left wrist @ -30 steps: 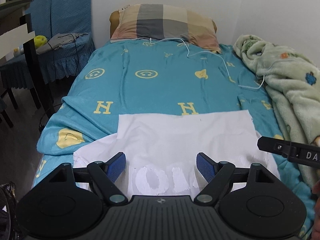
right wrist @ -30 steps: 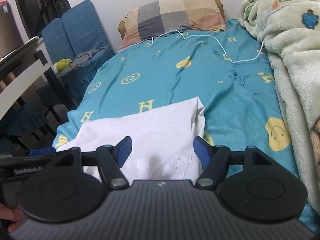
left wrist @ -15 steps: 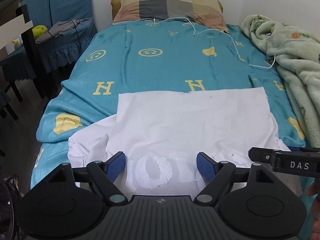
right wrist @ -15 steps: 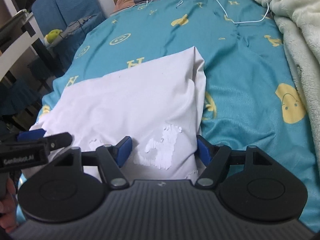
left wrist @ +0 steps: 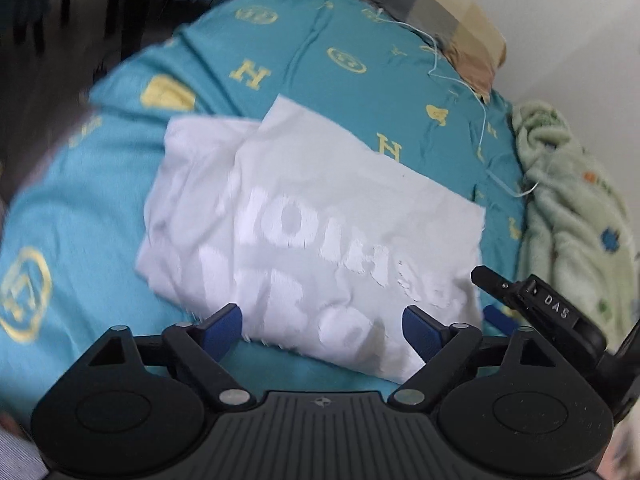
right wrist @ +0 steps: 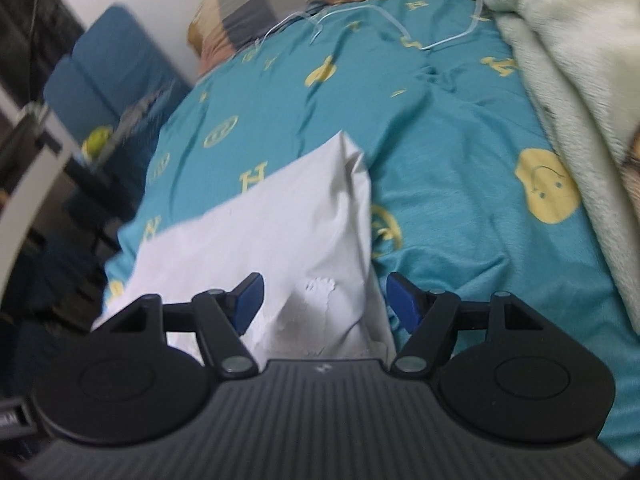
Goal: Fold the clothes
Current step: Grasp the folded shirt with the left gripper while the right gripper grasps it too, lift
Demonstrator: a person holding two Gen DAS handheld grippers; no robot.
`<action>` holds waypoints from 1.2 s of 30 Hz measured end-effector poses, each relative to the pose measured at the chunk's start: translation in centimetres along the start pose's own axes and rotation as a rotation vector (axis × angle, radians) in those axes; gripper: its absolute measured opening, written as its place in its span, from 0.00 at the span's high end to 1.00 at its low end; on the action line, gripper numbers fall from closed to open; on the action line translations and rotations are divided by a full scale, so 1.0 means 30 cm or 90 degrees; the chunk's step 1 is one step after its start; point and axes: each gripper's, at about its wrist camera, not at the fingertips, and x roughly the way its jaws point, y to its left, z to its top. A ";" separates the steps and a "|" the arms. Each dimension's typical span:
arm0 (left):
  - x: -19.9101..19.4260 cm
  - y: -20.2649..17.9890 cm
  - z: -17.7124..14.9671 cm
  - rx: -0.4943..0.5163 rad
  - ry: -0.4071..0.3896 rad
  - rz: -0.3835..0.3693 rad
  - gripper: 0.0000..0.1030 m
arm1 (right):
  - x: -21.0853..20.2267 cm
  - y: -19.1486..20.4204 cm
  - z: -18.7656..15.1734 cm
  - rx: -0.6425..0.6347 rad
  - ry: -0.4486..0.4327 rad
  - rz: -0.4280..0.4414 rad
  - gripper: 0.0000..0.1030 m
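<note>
A white T-shirt with pale raised lettering lies partly folded on the teal bedsheet. My left gripper hovers over its near edge, its jaws opening wide, with cloth showing below the gap and nothing pressed by the pads. In the left wrist view the right gripper's black finger pokes in beside the shirt's right edge. In the right wrist view my right gripper stands open over the shirt's near right corner, straddling its folded right edge without pinching it.
A checked pillow lies at the head of the bed, with a thin white cable trailing across the sheet. A pale green fleece blanket is heaped along the right side. Blue-covered chairs and dark furniture stand left of the bed.
Both grippers have come down closer over the shirt's near edge and rolled, tilting the views. The left jaws stand wider apart than before. The shirt itself has not shifted.
</note>
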 end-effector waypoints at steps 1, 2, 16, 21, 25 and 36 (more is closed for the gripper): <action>0.012 0.021 -0.006 -0.035 0.019 -0.016 0.12 | -0.010 -0.008 0.003 0.014 -0.002 0.006 0.32; 0.025 0.041 -0.012 -0.070 0.039 -0.031 0.12 | -0.020 -0.017 0.006 0.029 -0.005 0.012 0.32; 0.115 0.183 0.012 -0.254 -0.022 -0.090 0.54 | -0.082 -0.006 -0.054 0.220 0.070 0.210 0.31; 0.069 0.177 0.026 -0.275 -0.065 -0.192 0.73 | -0.014 0.046 -0.200 0.370 0.189 0.340 0.31; 0.040 0.141 0.036 -0.259 -0.094 -0.252 0.76 | 0.070 0.058 -0.288 0.462 0.225 0.359 0.31; 0.081 0.197 0.059 -0.293 -0.086 -0.290 0.77 | 0.117 -0.111 -0.265 0.615 0.055 0.220 0.40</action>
